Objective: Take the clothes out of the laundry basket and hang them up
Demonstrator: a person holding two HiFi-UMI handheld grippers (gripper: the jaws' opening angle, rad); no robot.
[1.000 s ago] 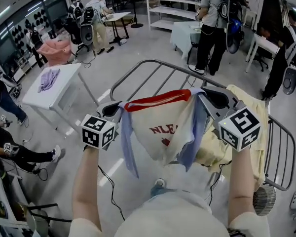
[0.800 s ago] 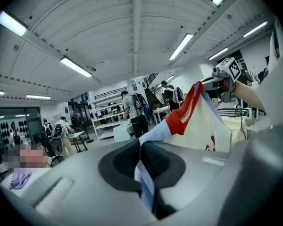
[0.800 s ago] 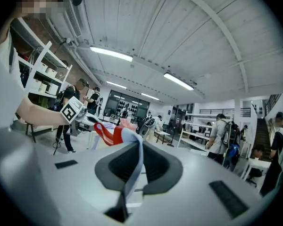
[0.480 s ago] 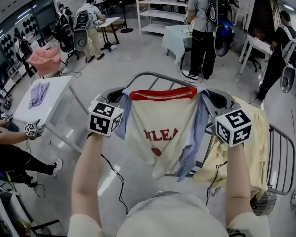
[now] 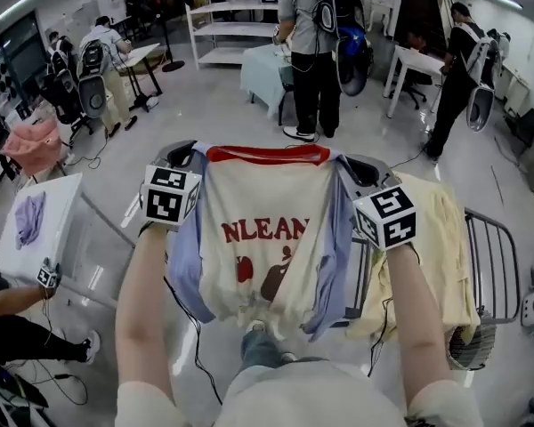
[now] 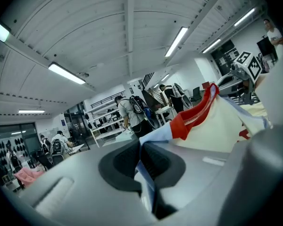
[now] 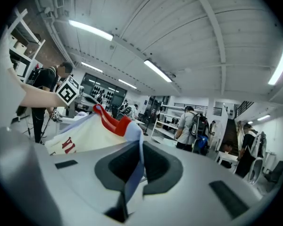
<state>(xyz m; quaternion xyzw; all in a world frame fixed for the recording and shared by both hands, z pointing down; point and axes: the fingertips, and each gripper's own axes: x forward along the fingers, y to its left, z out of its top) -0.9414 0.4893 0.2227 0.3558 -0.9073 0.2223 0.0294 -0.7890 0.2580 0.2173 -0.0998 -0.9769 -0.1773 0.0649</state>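
1. Now the left claw [image 5: 185, 152] is clamped shut on one light-blue shoulder of a cream cloth T-shirt [image 5: 267, 238] with a red collar.
2. Likewise the right claw [image 5: 354, 163] pinches the other shoulder.
3. Spread flat, the shirt hangs between them at the left end of a grey metal drying rack [image 5: 503, 238], beside a pale yellow garment [image 5: 440, 229] draped there.

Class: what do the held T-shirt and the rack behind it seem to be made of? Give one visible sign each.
T-shirt: soft matte fabric, probably cotton knit; it hangs in limp folds. Rack: grey metal tubing, perhaps painted or coated; thin, rigid bars with slight sheen.
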